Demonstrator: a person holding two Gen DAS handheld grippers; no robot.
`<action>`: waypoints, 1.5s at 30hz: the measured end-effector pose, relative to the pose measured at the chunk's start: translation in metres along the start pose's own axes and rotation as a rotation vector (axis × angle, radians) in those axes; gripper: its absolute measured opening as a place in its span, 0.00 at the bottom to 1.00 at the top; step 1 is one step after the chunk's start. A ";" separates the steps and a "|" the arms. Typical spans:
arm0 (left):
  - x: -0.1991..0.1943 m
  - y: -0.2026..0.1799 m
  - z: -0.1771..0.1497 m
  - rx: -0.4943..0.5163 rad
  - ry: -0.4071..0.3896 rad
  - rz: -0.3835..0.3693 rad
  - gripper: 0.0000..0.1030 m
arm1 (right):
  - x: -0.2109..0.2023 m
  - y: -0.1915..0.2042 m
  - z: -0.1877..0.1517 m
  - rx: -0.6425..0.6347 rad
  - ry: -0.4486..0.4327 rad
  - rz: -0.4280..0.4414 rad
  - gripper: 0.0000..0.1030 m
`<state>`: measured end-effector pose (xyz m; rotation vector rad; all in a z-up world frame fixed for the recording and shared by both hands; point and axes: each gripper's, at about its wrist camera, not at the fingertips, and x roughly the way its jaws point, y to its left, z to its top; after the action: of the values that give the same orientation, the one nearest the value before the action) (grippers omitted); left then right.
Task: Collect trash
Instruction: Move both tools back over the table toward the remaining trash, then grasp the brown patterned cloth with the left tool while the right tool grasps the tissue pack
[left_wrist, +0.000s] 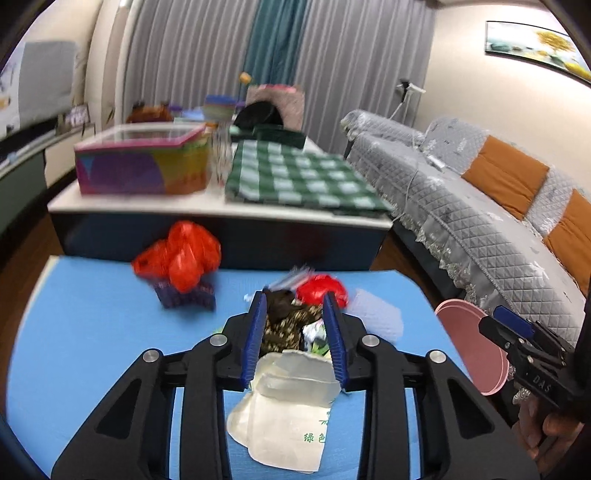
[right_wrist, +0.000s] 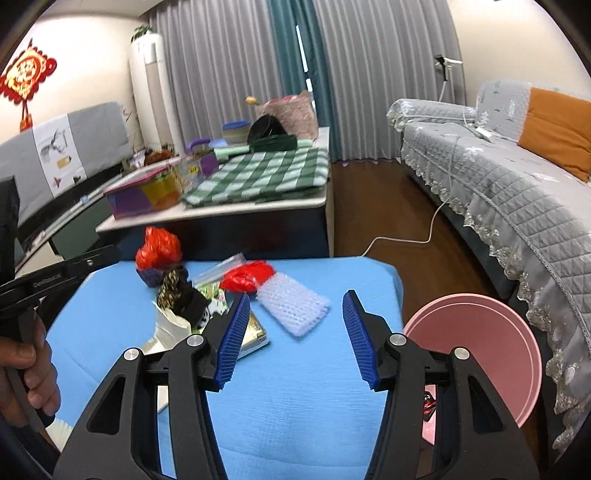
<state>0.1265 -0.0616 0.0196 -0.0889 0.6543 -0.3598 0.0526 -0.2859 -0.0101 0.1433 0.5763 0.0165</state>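
Note:
A pile of trash lies on the blue mat: a dark patterned wrapper, a cream paper bag, a red plastic bag and a white bubble-wrap piece. Another red bag sits further left on a dark blue cup. My left gripper hovers over the pile, jaws partly apart. The wrapper shows between the pads with no clear grip. My right gripper is open above the mat, short of the bubble wrap, with nothing between its fingers. A pink round bin stands right of the mat.
A low table behind the mat carries a green check cloth and a colourful box. A grey quilted sofa runs along the right. A white cable crosses the wooden floor. A hand holds the left gripper's handle.

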 end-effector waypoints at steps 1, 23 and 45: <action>0.005 0.001 -0.002 0.004 0.006 -0.002 0.31 | 0.006 0.003 -0.002 -0.009 0.009 -0.001 0.55; 0.077 0.011 -0.018 0.028 0.168 -0.031 0.44 | 0.108 0.053 -0.033 -0.156 0.229 0.072 0.90; 0.076 0.021 -0.015 0.026 0.191 -0.039 0.15 | 0.139 0.069 -0.039 -0.216 0.340 0.091 0.73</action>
<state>0.1798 -0.0685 -0.0406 -0.0430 0.8378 -0.4174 0.1500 -0.2049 -0.1080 -0.0452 0.9021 0.1938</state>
